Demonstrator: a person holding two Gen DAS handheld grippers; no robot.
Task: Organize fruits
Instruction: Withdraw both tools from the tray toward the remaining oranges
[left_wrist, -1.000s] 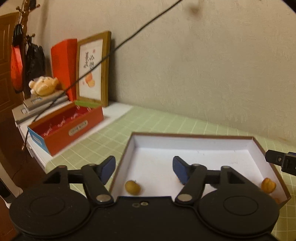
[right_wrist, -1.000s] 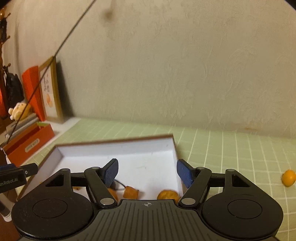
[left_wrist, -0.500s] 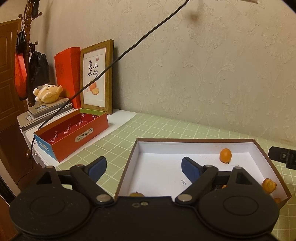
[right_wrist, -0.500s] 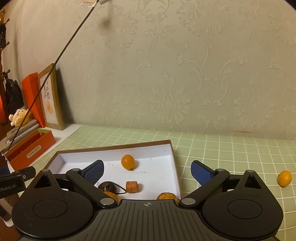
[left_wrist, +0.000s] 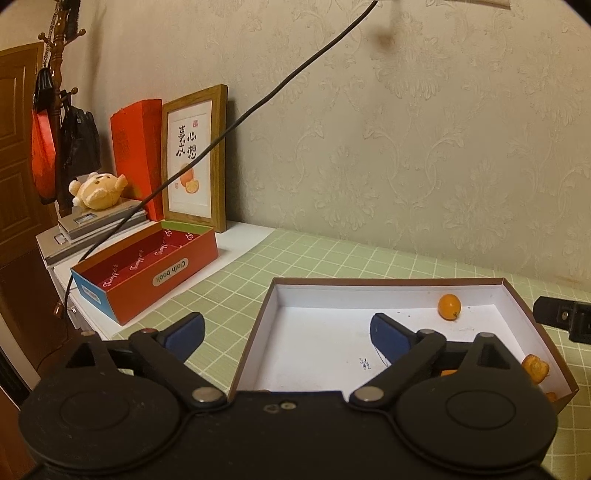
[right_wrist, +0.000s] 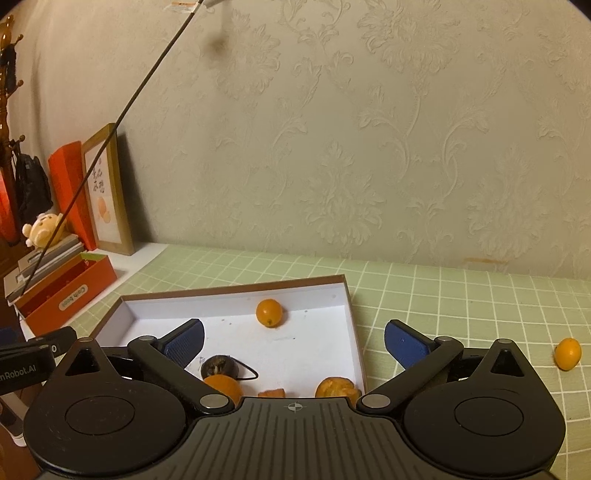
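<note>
Both the left tongs (left_wrist: 286, 332) and right tongs (right_wrist: 293, 341) are opening, empty, above the shallow white cardboard box (right_wrist: 236, 291) holding small orange fruits (right_wrist: 269, 312); next likely fetches the stray orange fruit (right_wrist: 567, 353) on the green-checked desk (right_wrist: 461, 295), far right.

Two round kumquats (right_wrist: 269, 312) (right_wrist: 567, 353); one white tray (right_wrist: 347, 295); one red box (left_wrist: 147, 273); one framed picture (left_wrist: 195, 158)

the left gripper (left_wrist: 286, 328) has its jaws opening, nothing between them, straddling the left wall of the white-lined box (left_wrist: 258, 332). inside, a round orange fruit (left_wrist: 449, 306) sits at 2 o'clock from the gripper; a wrinkled orange piece (left_wrist: 535, 367) lies at 3 o'clock by the right wall.
</note>
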